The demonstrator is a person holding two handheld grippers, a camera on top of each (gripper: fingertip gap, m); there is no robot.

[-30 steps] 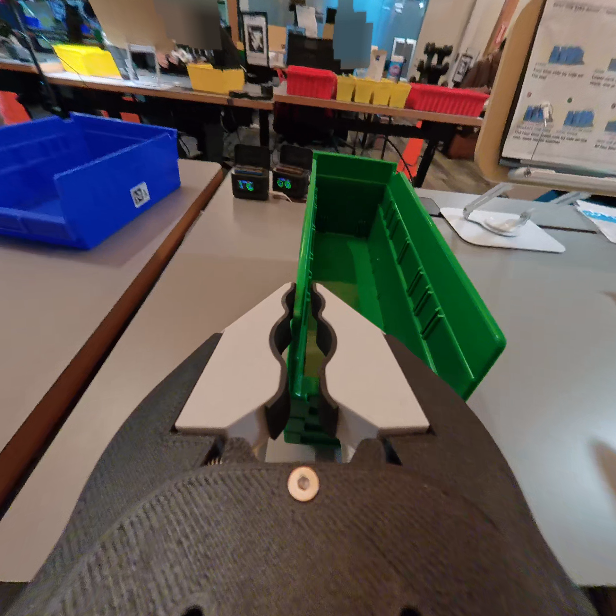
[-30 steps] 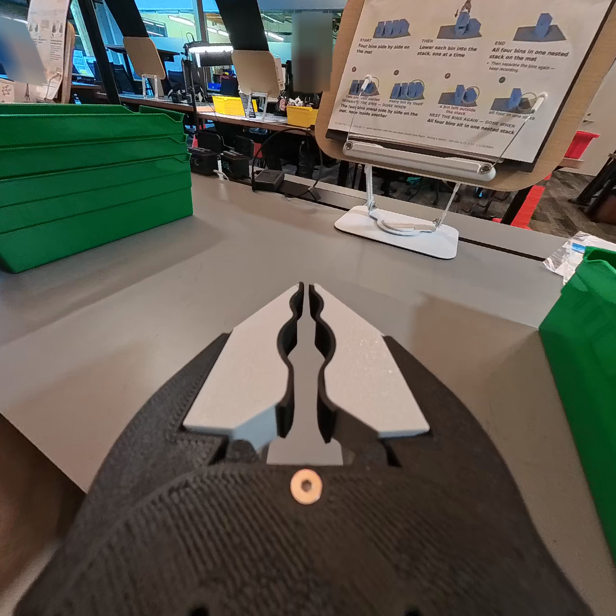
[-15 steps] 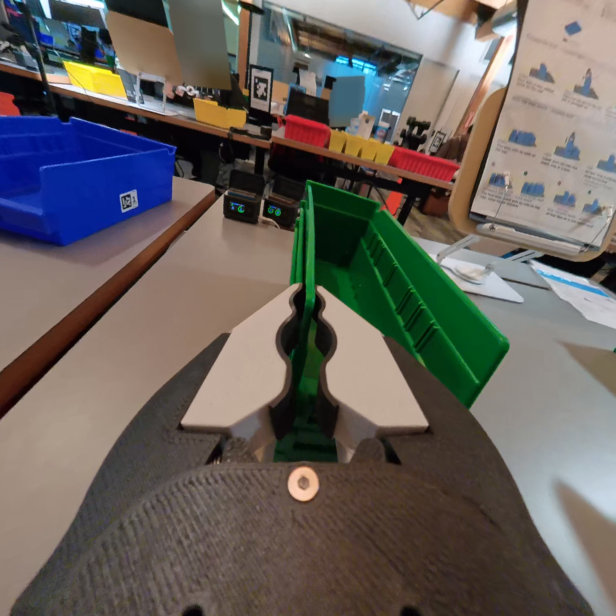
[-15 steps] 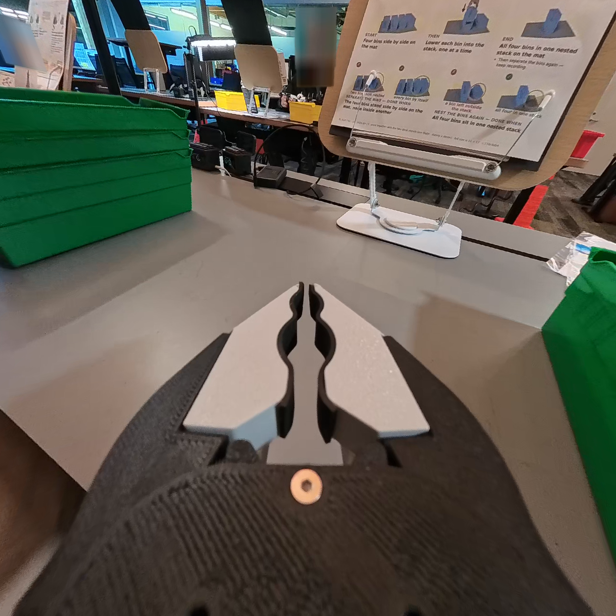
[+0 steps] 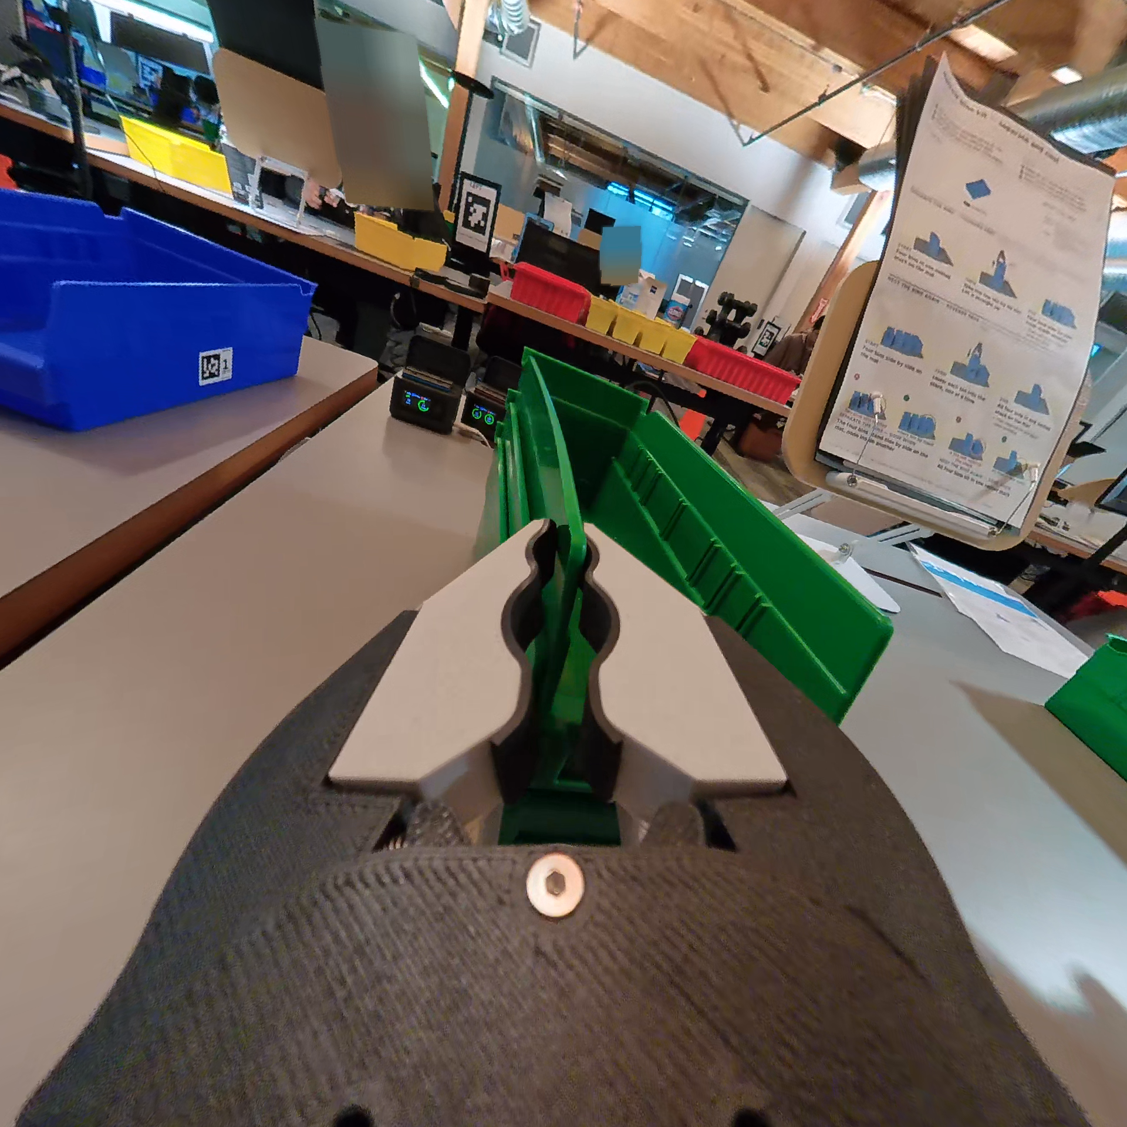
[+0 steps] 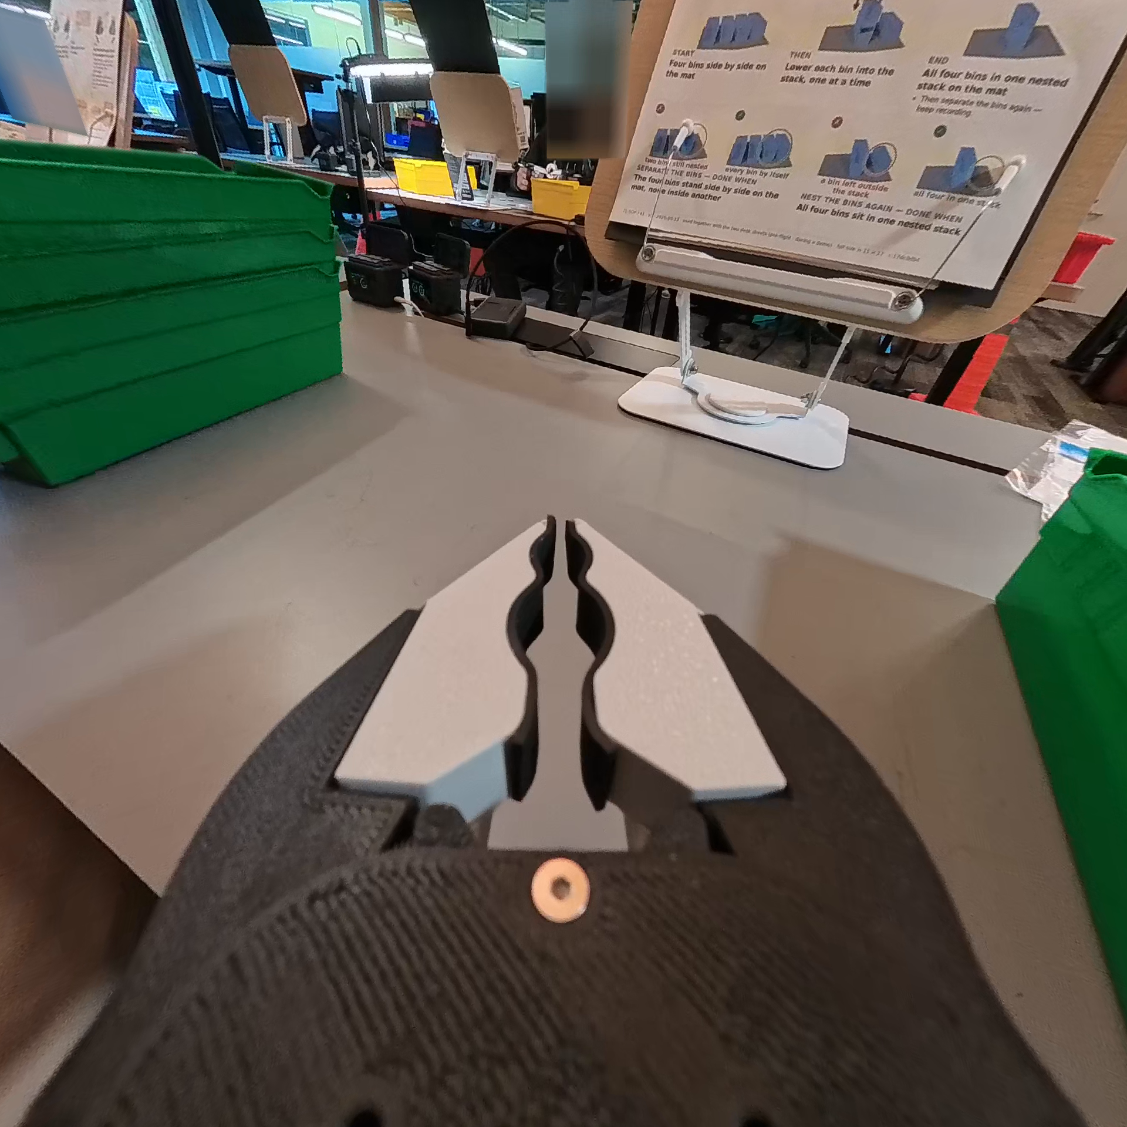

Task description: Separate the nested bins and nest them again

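In the left wrist view my left gripper point(image 5: 570, 536) is shut on the left side wall of the top green bin point(image 5: 701, 549). The bin is tilted up out of the nested green bins below, whose rims point(image 5: 507, 475) show on its left. In the right wrist view the same stack of green bins point(image 6: 164, 317) stands at the left of the grey table point(image 6: 427, 488). A separate green bin point(image 6: 1079, 701) stands at the right edge; it also shows in the left wrist view point(image 5: 1094, 701). My right gripper point(image 6: 559, 523) is shut and empty above the table between them.
A blue bin point(image 5: 140, 329) sits on the neighbouring table to the left. Two small black devices with lit displays point(image 5: 427, 399) stand behind the stack. A stand with an instruction sheet point(image 6: 841, 140) and white base point(image 6: 738, 415) is at the back right. Papers point(image 5: 1006, 616) lie near it.
My left gripper has risen and tipped upward with the top green bin, pulling its wall up out of the stack. My right gripper has hardly moved.
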